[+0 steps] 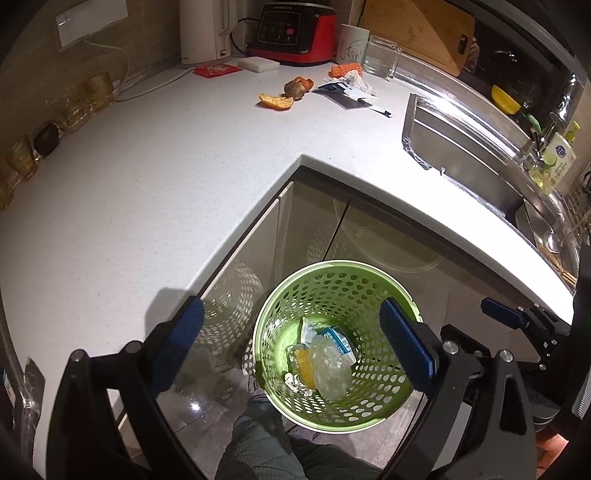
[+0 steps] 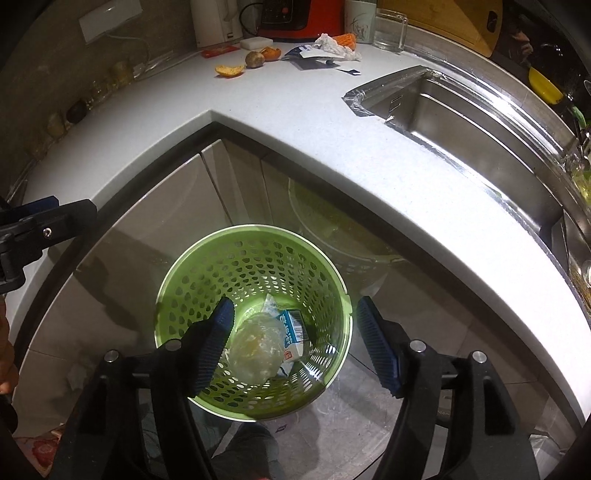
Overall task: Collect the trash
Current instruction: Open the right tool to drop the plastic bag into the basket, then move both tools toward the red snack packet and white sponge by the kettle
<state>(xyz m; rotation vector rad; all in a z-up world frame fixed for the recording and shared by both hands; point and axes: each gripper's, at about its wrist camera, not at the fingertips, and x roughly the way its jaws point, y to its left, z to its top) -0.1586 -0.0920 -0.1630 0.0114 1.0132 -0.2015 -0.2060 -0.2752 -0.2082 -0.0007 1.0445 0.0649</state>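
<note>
A green perforated trash basket stands on the floor in the counter's inner corner. It holds a crumpled clear plastic bag, a small blue-and-white carton and other scraps. My left gripper is open and empty above the basket. My right gripper is open and empty above it too. On the far counter lie orange peels, a brownish fruit, torn blue-white wrappers and crumpled white paper.
A white L-shaped counter wraps round the basket. A steel sink lies to the right. A kettle, red appliance, mug, glass and cutting board stand at the back wall. Amber glasses line the left.
</note>
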